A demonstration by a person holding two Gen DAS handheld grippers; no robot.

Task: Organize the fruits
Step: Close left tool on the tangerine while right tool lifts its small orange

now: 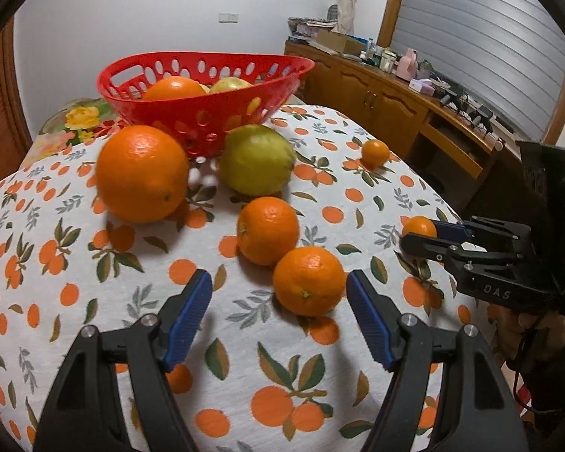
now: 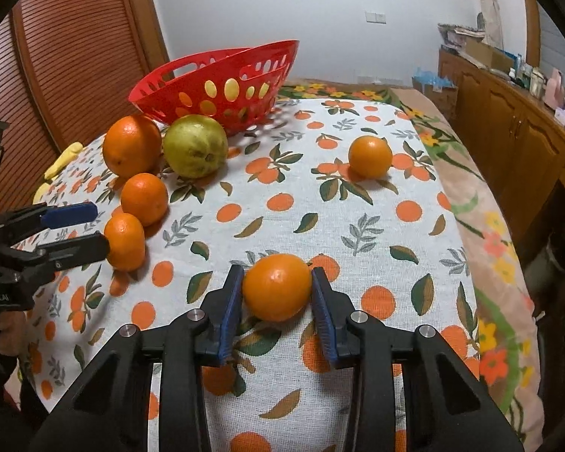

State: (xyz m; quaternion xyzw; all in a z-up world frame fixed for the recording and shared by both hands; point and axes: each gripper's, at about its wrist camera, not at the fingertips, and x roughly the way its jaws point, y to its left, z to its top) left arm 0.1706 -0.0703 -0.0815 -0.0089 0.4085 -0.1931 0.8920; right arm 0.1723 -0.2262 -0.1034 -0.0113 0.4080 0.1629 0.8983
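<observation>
Right tongs (image 2: 277, 286) pinch a small orange (image 2: 277, 287) — left tongs (image 1: 278, 293) spread.

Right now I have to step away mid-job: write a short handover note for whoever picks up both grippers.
Right gripper: shut on a small orange, which still sits on the tablecloth.
Left gripper: open, holding nothing; a mandarin lies just ahead, close to its right finger.
Red basket at the far end holds an orange and a yellow-green fruit, possibly more.
Still loose on the cloth: big orange, green-yellow fruit, second mandarin, small orange at the far right.
Left to do: carry the gripped orange to the basket, then likely the rest.
</observation>
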